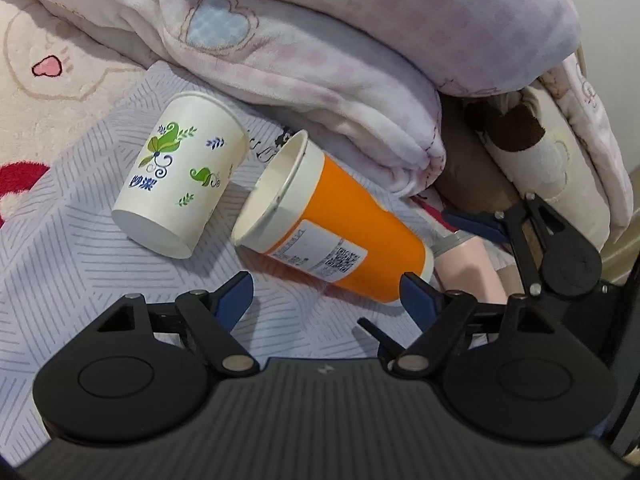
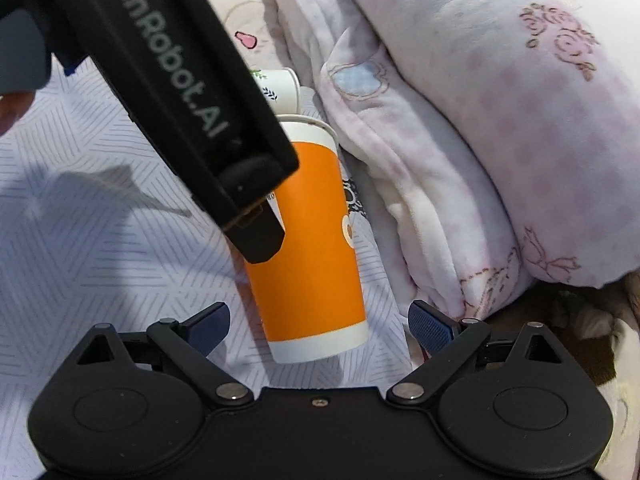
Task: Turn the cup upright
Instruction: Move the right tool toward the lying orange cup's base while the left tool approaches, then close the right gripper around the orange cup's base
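An orange paper cup (image 1: pixel 344 224) with a white rim and a printed label lies on its side on a grey patterned cloth (image 1: pixel 60 248), its mouth toward the upper left. My left gripper (image 1: pixel 326 292) is open just in front of it, its right finger next to the cup's base. In the right wrist view the orange cup (image 2: pixel 316 256) lies with its base toward my open right gripper (image 2: pixel 320 320), the base between the blue pads without touching. A white cup with green leaf print (image 1: pixel 180 176) lies on its side to the left.
A folded pink and white plush blanket (image 1: pixel 360 40) is piled right behind the cups. The left gripper's black body (image 2: pixel 172 80) crosses the right wrist view above the orange cup. The right gripper's linkage (image 1: pixel 552 248) shows at the right of the left wrist view.
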Tool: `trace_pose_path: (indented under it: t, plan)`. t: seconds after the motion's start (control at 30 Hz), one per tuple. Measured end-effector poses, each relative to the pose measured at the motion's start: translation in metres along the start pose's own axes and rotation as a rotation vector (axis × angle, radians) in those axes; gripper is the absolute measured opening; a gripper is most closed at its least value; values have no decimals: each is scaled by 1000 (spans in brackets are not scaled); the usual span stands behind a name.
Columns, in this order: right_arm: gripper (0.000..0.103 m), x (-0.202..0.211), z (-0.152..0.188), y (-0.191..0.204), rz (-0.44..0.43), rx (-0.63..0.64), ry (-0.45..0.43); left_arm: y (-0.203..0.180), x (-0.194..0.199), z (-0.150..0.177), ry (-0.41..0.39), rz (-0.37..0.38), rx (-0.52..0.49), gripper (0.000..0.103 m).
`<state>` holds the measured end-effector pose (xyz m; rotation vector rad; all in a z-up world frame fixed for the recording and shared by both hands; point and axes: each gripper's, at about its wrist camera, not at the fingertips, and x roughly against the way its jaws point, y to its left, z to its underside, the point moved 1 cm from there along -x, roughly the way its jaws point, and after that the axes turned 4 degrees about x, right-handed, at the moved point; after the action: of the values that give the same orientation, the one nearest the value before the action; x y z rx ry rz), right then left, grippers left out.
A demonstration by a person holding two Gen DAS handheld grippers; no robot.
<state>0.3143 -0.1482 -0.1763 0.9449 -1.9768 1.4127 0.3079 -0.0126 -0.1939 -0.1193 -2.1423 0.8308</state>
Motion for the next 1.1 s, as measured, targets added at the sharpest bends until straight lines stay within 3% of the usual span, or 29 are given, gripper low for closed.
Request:
trace_pose_path:
  t: [0.3,0.33,0.43,0.5,0.93,1.1]
  plan:
    - [97,-14,-10,0,-9,-1,-8,10,-7,-2,46,11,34,80]
    - [95,-16,-10,1,-11,-2,-3,11,-7,-2,48,15,38,80]
    - [73,-19,-12,2,-23,-2,17,13,-5,-3,59,23,47,80]
    - [74,-23,-10,-2,-11,-22,42,13,-2,-4,62,21,45,80]
    - [71,29,-15,-9,-80,-491,148,3,22,1,138,104,41,80]
    - [71,45,-9,-2,-80,-579,148,2,31,8,178,119,55,80]
